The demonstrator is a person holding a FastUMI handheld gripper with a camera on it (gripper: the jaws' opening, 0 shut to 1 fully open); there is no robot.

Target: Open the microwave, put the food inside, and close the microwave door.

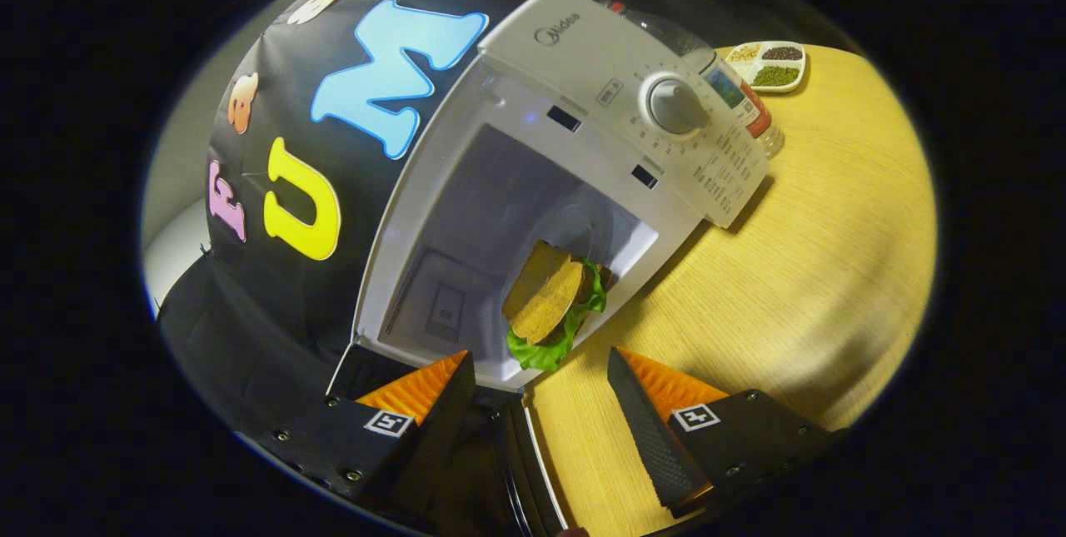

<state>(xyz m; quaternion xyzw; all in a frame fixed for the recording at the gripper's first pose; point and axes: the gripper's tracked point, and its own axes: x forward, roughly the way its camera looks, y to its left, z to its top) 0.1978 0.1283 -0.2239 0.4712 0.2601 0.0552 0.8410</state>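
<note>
The microwave [583,137] stands open with the sandwich [554,304] inside, at twelve o'clock from the released, empty gripper [541,387]. Only closing the door [525,454] looks left.

Just ahead of the tongs [540,375], whose fingers stand apart with nothing between them, the microwave [583,96] gapes open; the sandwich [554,300] sits at the cavity's near lip, blocking that side of the mouth, while the space beyond it lies free. The opened door [525,454] juts between the fingers. Bare bench [816,270] spreads off beside the microwave; a bottle [749,108] and a sectioned dish [770,65] stand well beyond.
</note>
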